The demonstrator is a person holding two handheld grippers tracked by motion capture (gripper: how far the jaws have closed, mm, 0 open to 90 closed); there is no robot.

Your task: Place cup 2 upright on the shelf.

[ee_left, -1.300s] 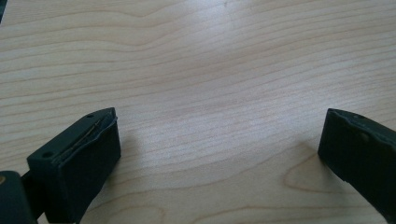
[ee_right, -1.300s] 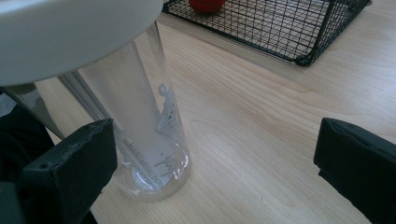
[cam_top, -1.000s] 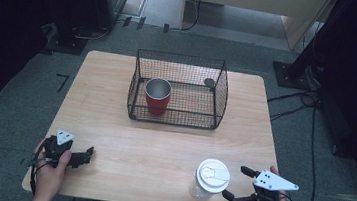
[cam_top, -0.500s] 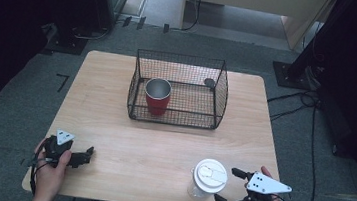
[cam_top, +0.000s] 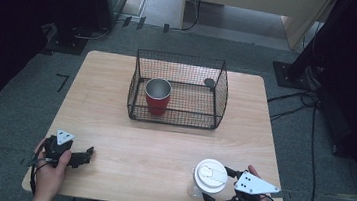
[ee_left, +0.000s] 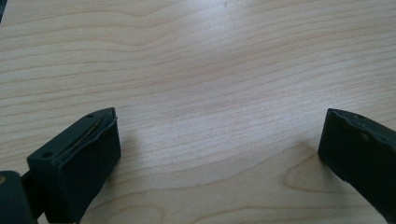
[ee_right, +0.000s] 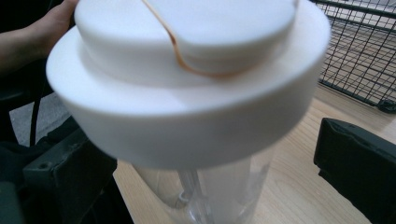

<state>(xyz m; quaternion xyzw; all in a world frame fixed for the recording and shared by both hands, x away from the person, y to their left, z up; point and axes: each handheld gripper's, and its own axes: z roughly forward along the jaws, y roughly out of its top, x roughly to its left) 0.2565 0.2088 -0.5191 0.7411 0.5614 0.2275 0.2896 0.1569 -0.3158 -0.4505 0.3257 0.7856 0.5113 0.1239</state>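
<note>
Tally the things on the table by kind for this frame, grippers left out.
Cups: 2, a red cup inside the basket and a clear cup with a white lid near the right gripper
Wire baskets: 1
Small dark round objects: 1, in the basket
Total: 4

A clear cup [ee_right: 210, 186] with a white lid [ee_right: 187, 74] stands close between two black jaws, spread apart. Behind it lie the wooden worktop [ee_right: 299, 196] and a black wire basket [ee_right: 359, 51].

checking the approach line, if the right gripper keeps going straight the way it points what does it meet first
The clear cup with the white lid: it stands between the open jaws of the right gripper, right in front of it. Whether the jaws touch the cup yet is unclear.
</note>
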